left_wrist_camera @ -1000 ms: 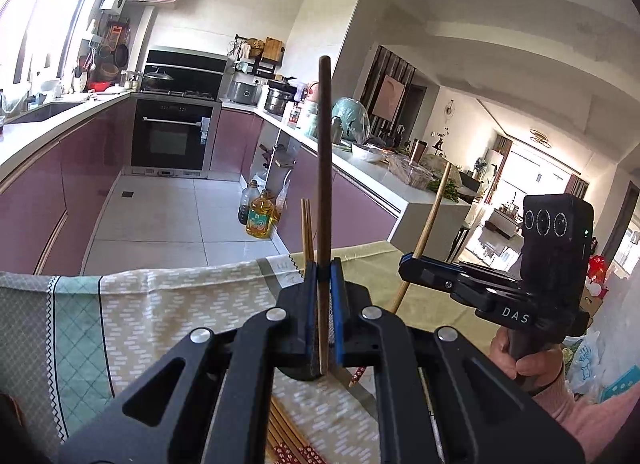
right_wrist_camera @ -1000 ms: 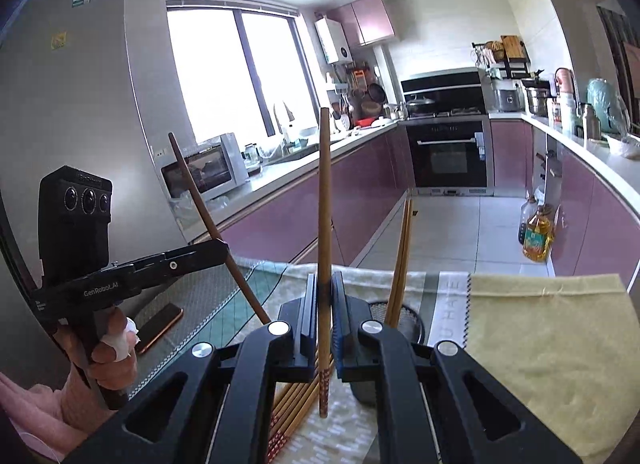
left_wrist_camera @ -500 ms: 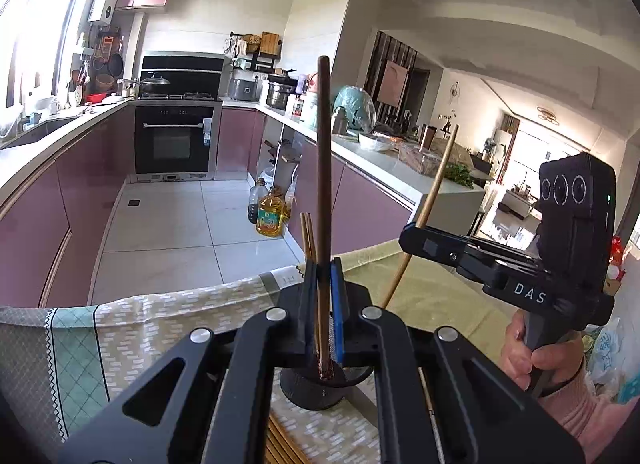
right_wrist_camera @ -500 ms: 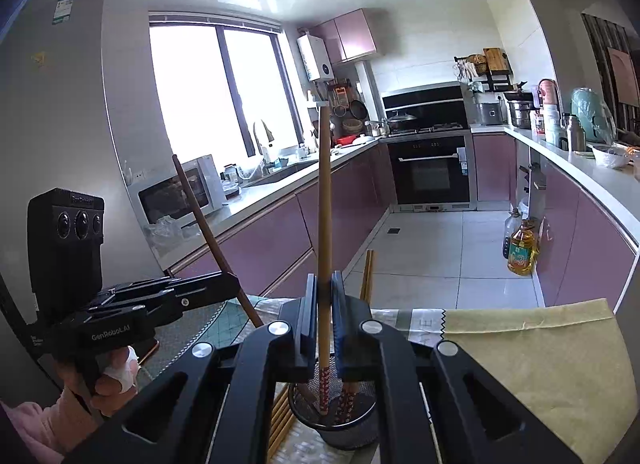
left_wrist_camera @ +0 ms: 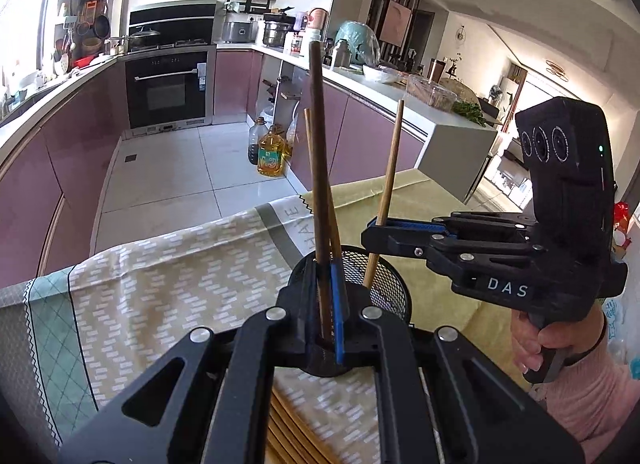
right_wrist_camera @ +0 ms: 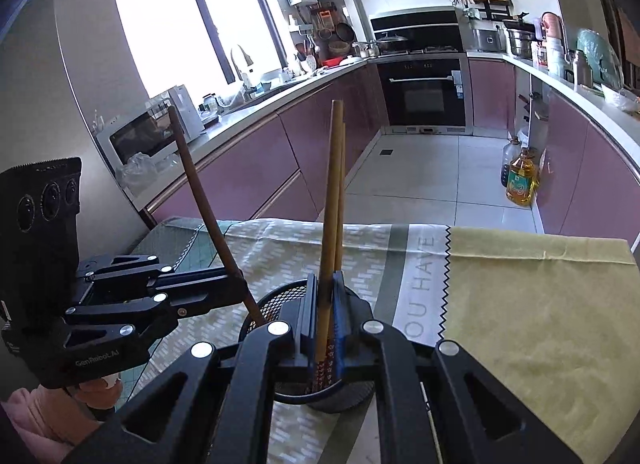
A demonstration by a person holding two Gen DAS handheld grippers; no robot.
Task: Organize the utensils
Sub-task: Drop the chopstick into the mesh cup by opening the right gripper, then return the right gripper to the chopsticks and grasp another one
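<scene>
Left wrist view: left hand-held gripper (left_wrist_camera: 326, 296) is clenched on a dark brown chopstick (left_wrist_camera: 318, 152), which stands nearly upright between its fingers. Chopstick's lower end sits inside the black mesh holder (left_wrist_camera: 386, 284) directly beneath the fingertips. Two lighter chopsticks (left_wrist_camera: 332, 216) already stand in the holder, just behind the dark one, leaning slightly to the right.

To the right of the left hand-held gripper, the right hand-held gripper (left_wrist_camera: 370, 234) reaches in sideways over the holder rim. It grips a light wooden chopstick (left_wrist_camera: 390, 168), tilted, lower tip inside the holder. A hand (left_wrist_camera: 552, 340) in a pink sleeve grasps its handle.

Under the left hand-held gripper, a bundle of loose chopsticks (left_wrist_camera: 292, 432) lies flat on the patterned cloth (left_wrist_camera: 160, 276) covering the desk.

Right wrist view: right hand-held gripper (right_wrist_camera: 324, 304) is closed on the light wooden chopstick (right_wrist_camera: 330, 204), near vertical, decorated lower end down inside the mesh holder (right_wrist_camera: 280, 300). Left hand-held gripper (right_wrist_camera: 240, 284) comes in from the left, pinching the dark chopstick (right_wrist_camera: 204, 208), which leans away to the upper left with its tip in the holder. Yellow cloth (right_wrist_camera: 532, 296) lies to the right of the holder.
</scene>
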